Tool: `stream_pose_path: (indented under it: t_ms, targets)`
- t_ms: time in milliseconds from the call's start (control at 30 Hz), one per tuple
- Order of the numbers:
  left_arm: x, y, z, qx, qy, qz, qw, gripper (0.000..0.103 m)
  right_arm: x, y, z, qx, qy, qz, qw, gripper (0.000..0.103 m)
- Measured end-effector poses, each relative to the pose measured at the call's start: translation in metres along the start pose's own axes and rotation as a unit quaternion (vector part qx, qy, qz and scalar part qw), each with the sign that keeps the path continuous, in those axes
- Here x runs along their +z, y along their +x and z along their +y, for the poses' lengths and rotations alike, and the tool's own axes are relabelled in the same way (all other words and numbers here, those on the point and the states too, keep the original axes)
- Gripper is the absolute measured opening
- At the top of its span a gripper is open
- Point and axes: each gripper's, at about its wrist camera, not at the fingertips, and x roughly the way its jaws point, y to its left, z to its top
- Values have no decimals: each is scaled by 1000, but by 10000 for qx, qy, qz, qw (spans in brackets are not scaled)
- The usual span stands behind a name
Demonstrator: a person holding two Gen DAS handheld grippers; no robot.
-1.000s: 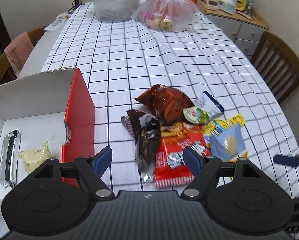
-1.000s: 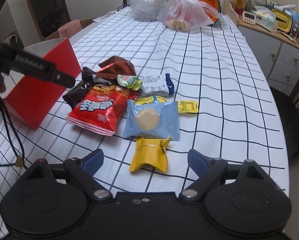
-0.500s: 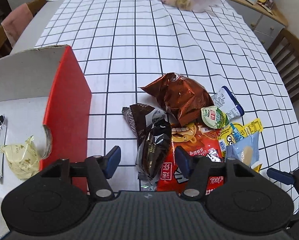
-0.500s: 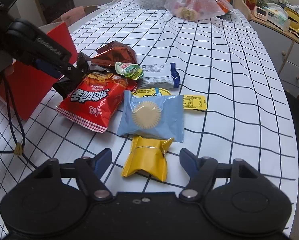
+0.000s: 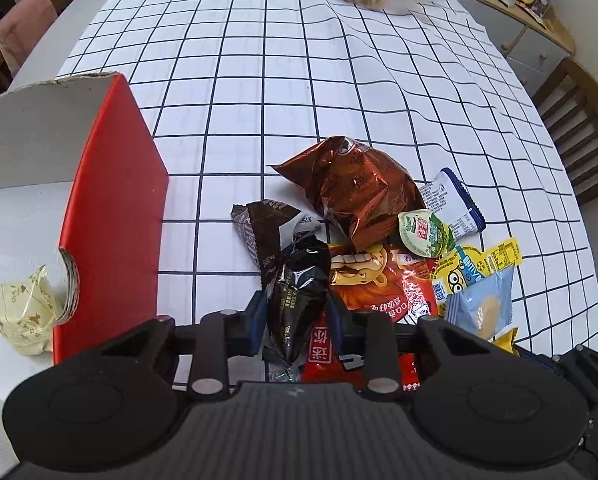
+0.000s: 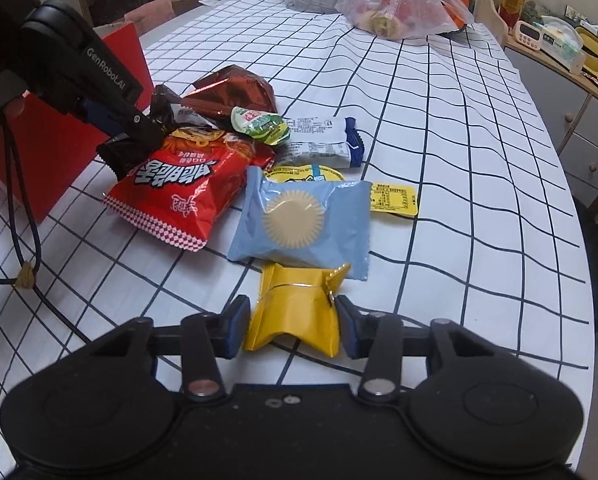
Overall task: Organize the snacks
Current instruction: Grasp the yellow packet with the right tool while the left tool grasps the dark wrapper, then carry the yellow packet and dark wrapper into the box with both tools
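Observation:
A pile of snack packets lies on the checked tablecloth. My left gripper (image 5: 295,322) is shut on a black packet (image 5: 299,288) at the pile's left edge, beside a red chip bag (image 5: 383,288) and a brown foil bag (image 5: 351,192). My right gripper (image 6: 291,322) has its fingers against both sides of a yellow foil packet (image 6: 295,312), in front of a light blue packet (image 6: 299,220). The left gripper also shows in the right wrist view (image 6: 139,128). A red box (image 5: 111,208) stands left of the pile and holds a cream packet (image 5: 19,312).
A white and blue packet (image 6: 323,142), a green lidded cup (image 6: 259,124) and yellow minion packet (image 5: 471,268) lie in the pile. Plastic bags (image 6: 395,8) stand at the table's far end. A chair (image 5: 575,136) and a cabinet (image 6: 559,92) stand to the right.
Both grippers moved forward and down and closed. The left now grips the black packet; the right now holds the yellow packet.

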Motion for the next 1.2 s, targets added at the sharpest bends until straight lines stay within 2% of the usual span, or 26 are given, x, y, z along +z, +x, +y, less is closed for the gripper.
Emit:
stream_pose_path:
  t_ms: [67, 267, 700, 1200]
  targets:
    - [-1, -2, 1, 1, -23, -35, 10000, 26, -1, -1, 0, -14, 20, -10, 10000, 40]
    - [-5, -10, 6, -39, -169, -116, 9998, 22, -3, -9, -2, -21, 156, -105, 9998, 39]
    - [-26, -45, 16, -278, -374, -341, 9983, 22, -6, -50, 5, 238, 529, -423, 9974, 39]
    - [-52, -119, 40, -408, -313, -753, 9958, 22, 25, -102, 56, 468, 390, -935, 9938, 39]
